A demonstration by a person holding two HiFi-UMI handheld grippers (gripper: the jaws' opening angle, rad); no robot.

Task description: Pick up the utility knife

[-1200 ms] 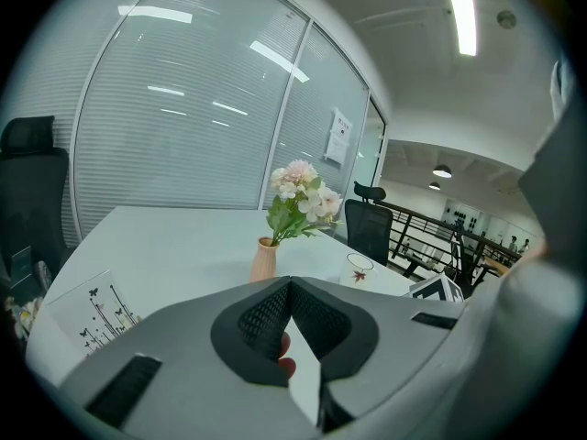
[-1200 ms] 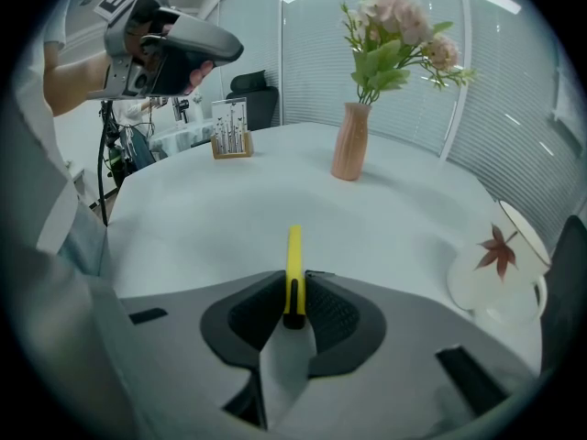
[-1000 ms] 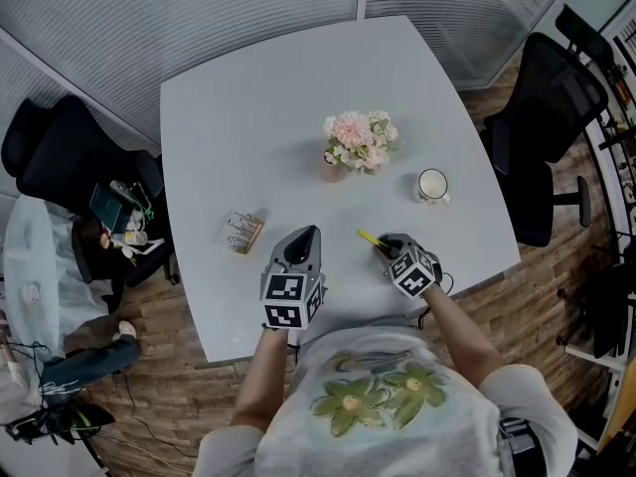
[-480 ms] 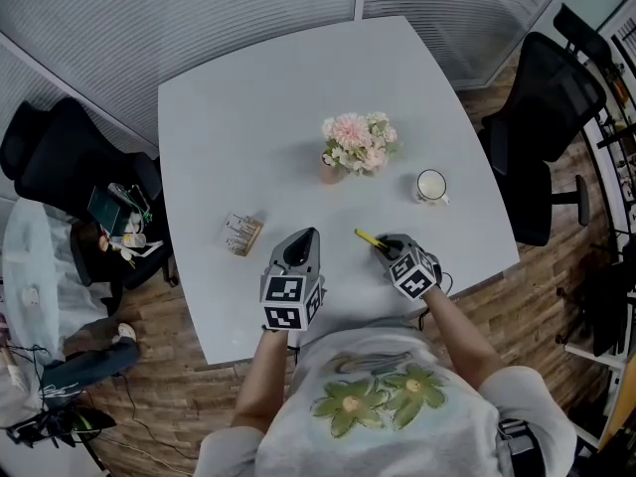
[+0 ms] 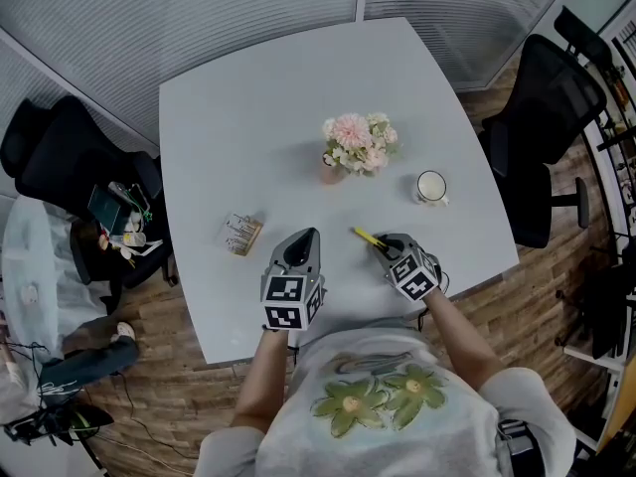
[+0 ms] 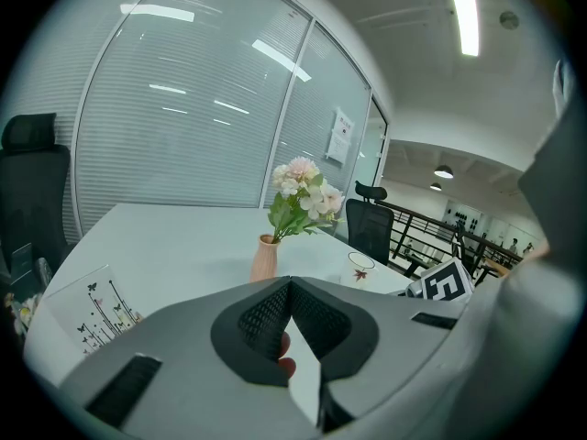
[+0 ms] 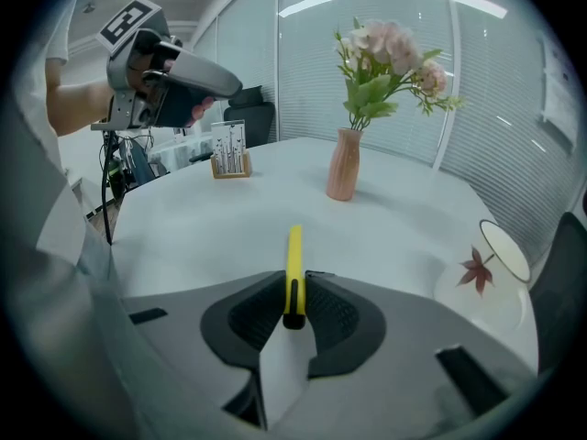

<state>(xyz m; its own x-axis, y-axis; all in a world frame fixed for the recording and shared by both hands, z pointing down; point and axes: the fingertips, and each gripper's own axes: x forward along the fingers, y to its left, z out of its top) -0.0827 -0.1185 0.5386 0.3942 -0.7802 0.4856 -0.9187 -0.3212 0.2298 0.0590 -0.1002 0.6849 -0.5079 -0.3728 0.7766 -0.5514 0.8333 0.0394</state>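
The utility knife point(image 7: 293, 262) is a slim yellow bar with a black end. It is clamped between the pads of my right gripper point(image 7: 293, 280) and sticks out forward over the white table point(image 7: 211, 227). In the head view the knife point(image 5: 365, 237) shows near the table's front right, just ahead of the right gripper point(image 5: 382, 247). I cannot tell whether its tip touches the table. My left gripper point(image 5: 305, 237) hovers over the front middle of the table with its jaws together. In its own view the left gripper point(image 6: 290, 284) holds nothing.
A pink vase of flowers point(image 5: 356, 145) stands mid-table, with a white mug point(image 5: 432, 186) to its right. A small card stand point(image 5: 242, 233) sits left of the left gripper. Black office chairs point(image 5: 552, 117) flank the table, and the table's front edge is close to both hands.
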